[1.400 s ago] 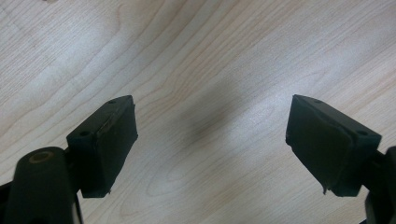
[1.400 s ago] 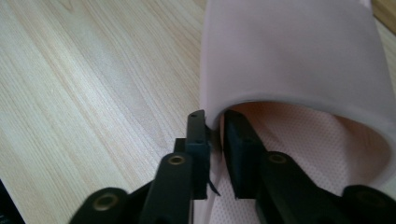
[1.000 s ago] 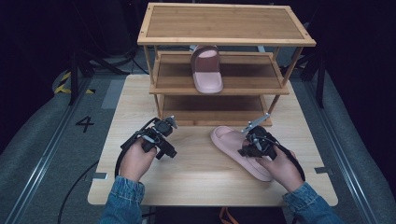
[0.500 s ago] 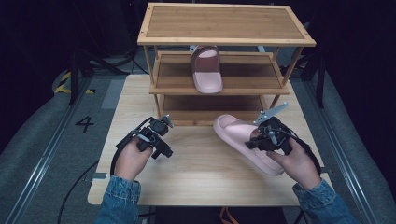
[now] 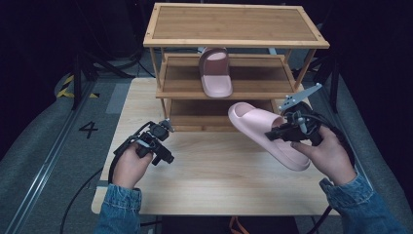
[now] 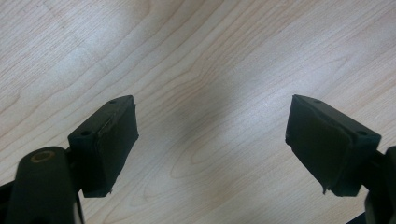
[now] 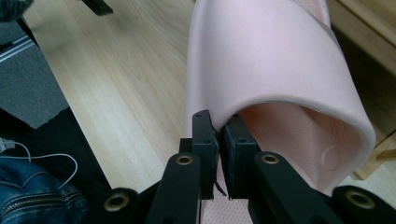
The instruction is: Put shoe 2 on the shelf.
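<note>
A pink slipper [image 5: 267, 135] is being held clear of the wooden table [image 5: 214, 180] by the right gripper [image 5: 272, 135], in front of the lower levels of the wooden shoe rack [image 5: 234, 27] and toward the right side of the table. In the right gripper view, the two black jaws are being pressed nearly together on the side edge of the slipper [image 7: 280, 70], where the strap meets the sole; one jaw is lying inside the strap opening and the other outside it. The slipper is being carried tilted, its toe end raised toward the rack and its heel end lower, beside the right hand [image 5: 324, 156]. A second pink slipper [image 5: 215, 71] is being shown at rest on the middle shelf of the rack, its toe pointing toward the back. The left gripper [image 5: 163, 148] is being held in the left hand [image 5: 129, 165] over the left part of the table; in the left gripper view, its jaws are being kept wide apart with nothing between them, above bare table wood [image 6: 201, 93]. Both forearms are being shown in denim sleeves [image 5: 119, 214] at the near table edge.
</note>
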`<state>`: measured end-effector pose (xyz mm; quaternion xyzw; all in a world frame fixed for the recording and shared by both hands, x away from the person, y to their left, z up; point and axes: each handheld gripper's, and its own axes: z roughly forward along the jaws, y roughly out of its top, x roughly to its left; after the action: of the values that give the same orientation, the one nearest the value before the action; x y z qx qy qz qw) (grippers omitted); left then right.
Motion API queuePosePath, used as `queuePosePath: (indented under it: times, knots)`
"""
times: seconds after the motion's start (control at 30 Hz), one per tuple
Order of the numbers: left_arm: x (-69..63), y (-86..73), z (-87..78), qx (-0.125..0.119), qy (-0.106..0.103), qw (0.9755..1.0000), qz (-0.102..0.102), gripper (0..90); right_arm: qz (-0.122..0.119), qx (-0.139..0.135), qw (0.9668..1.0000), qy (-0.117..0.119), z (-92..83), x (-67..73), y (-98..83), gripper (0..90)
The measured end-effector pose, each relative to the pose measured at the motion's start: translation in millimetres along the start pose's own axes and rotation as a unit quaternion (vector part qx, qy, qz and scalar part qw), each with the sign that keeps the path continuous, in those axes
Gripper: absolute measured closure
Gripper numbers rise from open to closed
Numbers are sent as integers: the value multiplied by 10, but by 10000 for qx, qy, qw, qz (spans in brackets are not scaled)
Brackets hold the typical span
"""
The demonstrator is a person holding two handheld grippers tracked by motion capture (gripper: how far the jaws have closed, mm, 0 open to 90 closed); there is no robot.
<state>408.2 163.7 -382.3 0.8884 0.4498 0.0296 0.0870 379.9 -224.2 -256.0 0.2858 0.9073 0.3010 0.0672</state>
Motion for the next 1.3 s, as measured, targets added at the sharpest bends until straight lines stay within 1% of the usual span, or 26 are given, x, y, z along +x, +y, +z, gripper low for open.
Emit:
queuePosePath:
  times: [0.03, 0.07, 0.17, 0.23, 0.3, 0.33, 0.37, 0.4, 0.43, 0.47, 0.5, 0.53, 0.6, 0.67, 0.83, 1.03, 1.13, 1.2, 1.3]
  knots:
    - [0, -7, 7, 17, -36, 10000, 33, 169, 23, -30, 10000, -22, -61, -22, 65, 852]
    - [1, -9, 9, 18, -58, 10000, 69, 170, 19, -42, 10000, -39, -81, -35, 96, 852]
    - [-11, -17, 2, 34, -112, 9999, 89, 172, -2, -39, 9999, -151, -116, -90, 194, 852]
    - [-14, -25, -7, 31, -178, 9998, 74, 171, 42, 7, 9997, -236, -133, -124, 246, 852]
    - [-6, -28, -12, 32, -160, 9998, 100, 170, 55, 13, 9994, -350, -146, -188, 308, 852]
    - [0, -29, -15, 41, -166, 9998, 86, 170, 87, 34, 9992, -387, -151, -211, 327, 852]
    - [2, -34, -15, 48, -156, 9999, 32, 170, 114, 48, 9990, -437, -156, -244, 352, 852]
    - [2, -34, -15, 48, -156, 9999, 32, 170, 114, 48, 9990, -437, -156, -244, 352, 852]
    - [17, -40, -18, 64, -145, 9999, 45, 169, 151, 26, 9986, -510, -168, -316, 402, 852]
    - [19, -44, -16, 48, -142, 9999, 38, 169, 190, 40, 9983, -557, -173, -342, 423, 852]
    - [18, -49, -13, 41, -143, 9999, 12, 169, 168, 30, 9981, -592, -172, -367, 439, 852]
    - [22, -51, -16, 49, -116, 9999, 38, 169, 216, 52, 9977, -647, -174, -388, 459, 852]
    - [22, -55, -16, 54, -95, 9999, 28, 170, 227, 23, 9972, -719, -168, -447, 504, 851]
    - [25, -61, -14, 58, -68, 10000, 12, 170, 301, 24, 9967, -749, -157, -496, 540, 851]
    - [37, -66, -14, 53, -62, 10000, 29, 170, 336, 15, 9953, -911, -93, -626, 639, 850]
    - [39, -75, -11, 67, -56, 9999, 50, 170, 451, -139, 9926, -1115, -5, -768, 709, 848]
    - [35, -80, -15, 52, -82, 9999, 28, 170, 483, -107, 9906, -1275, 57, -814, 735, 848]
    - [35, -82, -17, 56, -87, 9999, 29, 170, 460, -77, 9906, -1290, 108, -841, 746, 849]
    - [41, -85, -8, 62, -87, 9999, 37, 170, 452, -82, 9887, -1425, 149, -836, 759, 848]
